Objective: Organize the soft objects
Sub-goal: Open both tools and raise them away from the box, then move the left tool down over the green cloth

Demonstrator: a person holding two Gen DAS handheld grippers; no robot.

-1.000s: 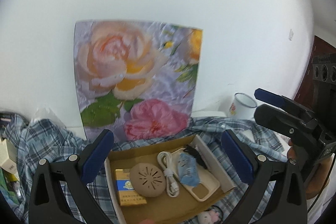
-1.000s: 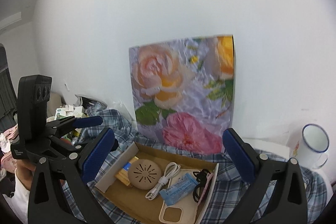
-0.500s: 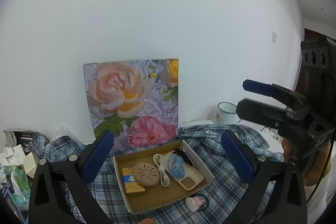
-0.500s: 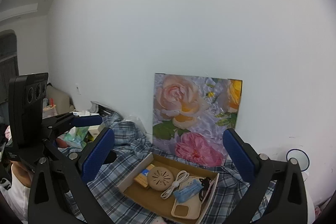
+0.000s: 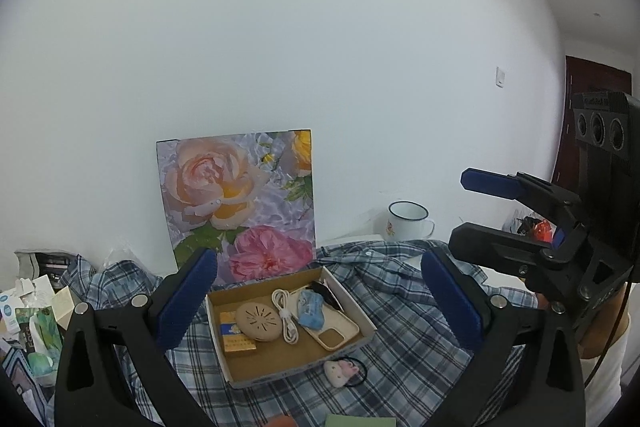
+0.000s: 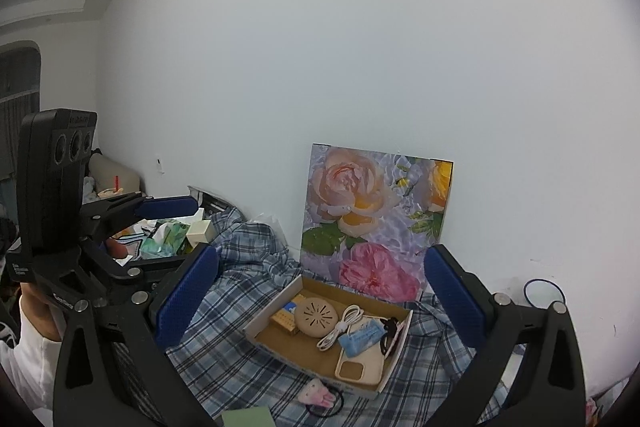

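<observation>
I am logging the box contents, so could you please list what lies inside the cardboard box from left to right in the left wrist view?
Yellow and blue pack → round beige perforated disc → coiled white cable → blue face mask, which lies on the beige phone case.

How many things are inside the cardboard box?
6: yellow packet left, round beige disc, coiled white cable, blue pouch atop beige phone case, black item behind. More may hide.
</observation>
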